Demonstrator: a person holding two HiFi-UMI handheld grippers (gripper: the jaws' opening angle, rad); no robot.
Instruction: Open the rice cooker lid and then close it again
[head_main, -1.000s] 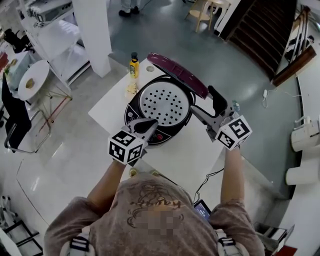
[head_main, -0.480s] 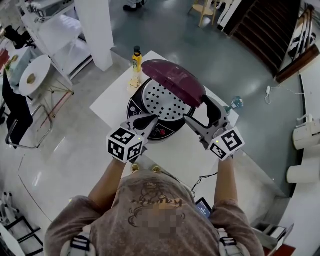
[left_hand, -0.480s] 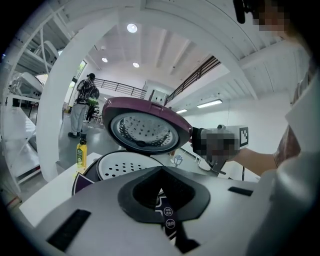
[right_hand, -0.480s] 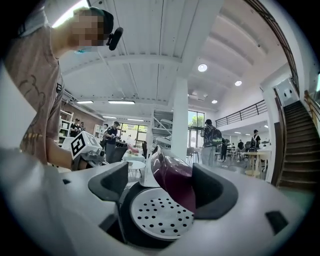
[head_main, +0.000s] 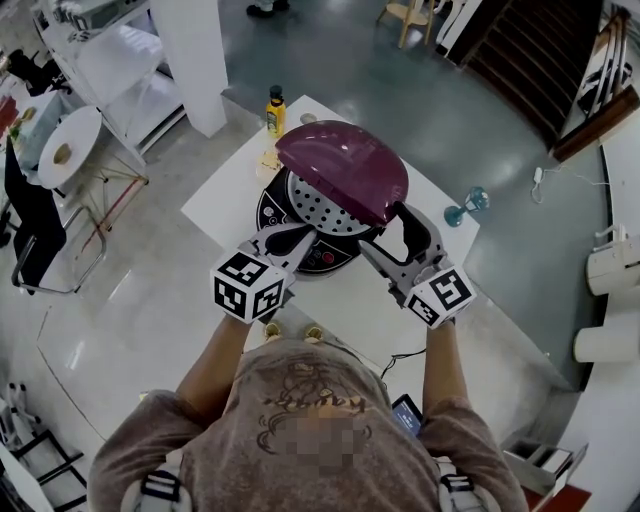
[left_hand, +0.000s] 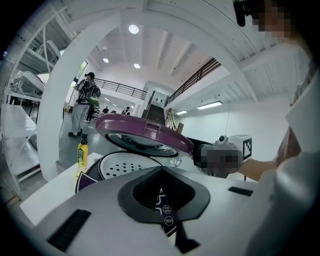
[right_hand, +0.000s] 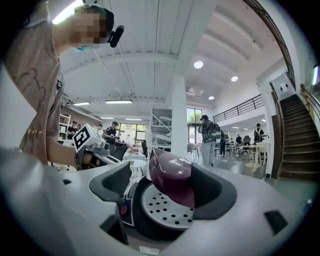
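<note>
The dark purple domed plastic lid of the round black rice cooker stood about half way between open and shut. It was tilted over the white perforated inner plate, which showed under its raised near-left edge. The cooker was in the middle of the white square table, and a yellow plastic bottle stood well apart from it at the far left corner. The right gripper had its fingers wide apart, though they had just been closing a little. The rim of the lid was between them, the right finger lay against the outer side of the dome, and the left finger was clear of it, so nothing was clamped. The left gripper had its fingers together with nothing held, just at the near front of the cooker, perhaps to steady it. I judged that the opening part was already done and the closing was under way, because the finger lay on top of the lid. What remained was to bring the lid fully down until it latched. As for writing, the control panel carried small round buttons with Chinese characters. The lower one seemed to read 预约, but I was not sure. A pale print on the lid and the label of the bottle were too small to read, and no brand name could be made out.
</note>
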